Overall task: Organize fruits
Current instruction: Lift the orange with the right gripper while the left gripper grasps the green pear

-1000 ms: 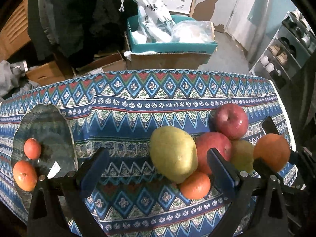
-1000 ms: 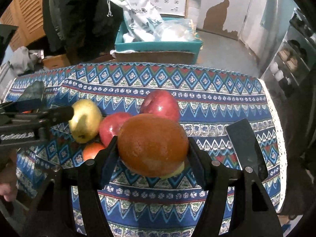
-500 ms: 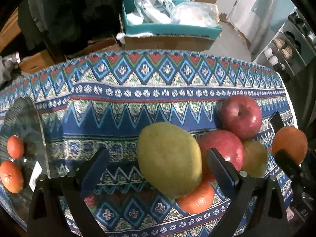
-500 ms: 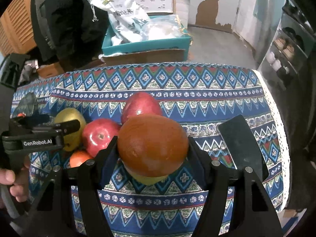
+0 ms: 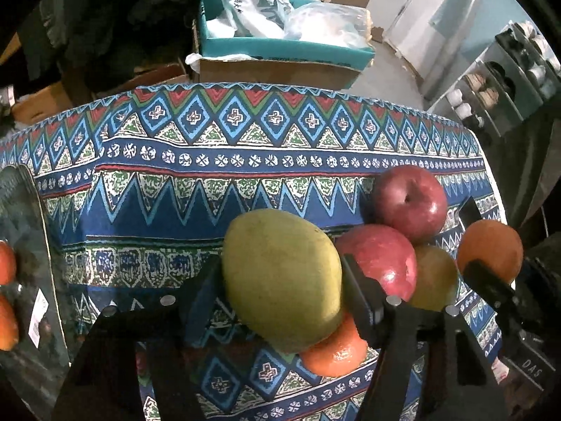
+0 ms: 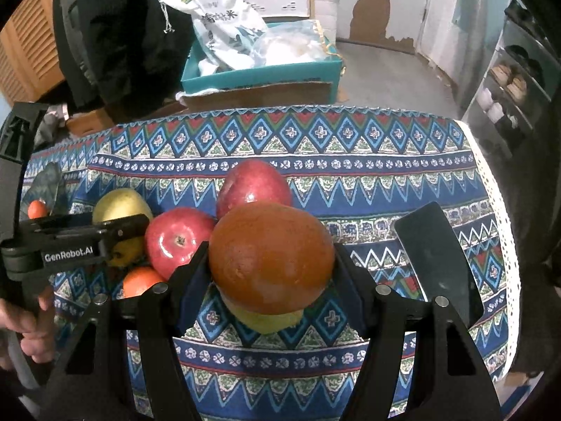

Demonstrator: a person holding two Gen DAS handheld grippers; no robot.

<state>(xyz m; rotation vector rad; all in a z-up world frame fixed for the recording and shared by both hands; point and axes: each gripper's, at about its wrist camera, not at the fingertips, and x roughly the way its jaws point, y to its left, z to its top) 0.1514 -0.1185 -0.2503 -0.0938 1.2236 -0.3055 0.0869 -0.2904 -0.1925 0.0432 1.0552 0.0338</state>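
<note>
A big yellow-green mango (image 5: 277, 298) lies on the patterned tablecloth (image 5: 210, 175), leaning on a small orange (image 5: 333, 351). My left gripper (image 5: 280, 266) has a finger on each side of the mango, and its jaws are closing with the pads against the skin. Two red apples (image 5: 408, 203) (image 5: 378, 259) and a yellowish fruit (image 5: 434, 277) crowd its right side. My right gripper (image 6: 270, 256) is shut on a large orange (image 6: 270, 245), held just above a yellow fruit (image 6: 266, 319). A glass plate (image 5: 24, 231) at the left edge holds small oranges (image 5: 5, 263).
A flat black slab (image 6: 438, 259) lies on the cloth to the right of the fruit. Beyond the table's far edge stands a teal box (image 5: 280, 49) with bags on a cardboard carton. A person's hand (image 6: 31, 322) holds the left gripper's handle.
The left gripper sank toward the mango, and its fingers came in from wide apart to the fruit's sides. The right gripper kept its hold on the large orange and hardly moved.
</note>
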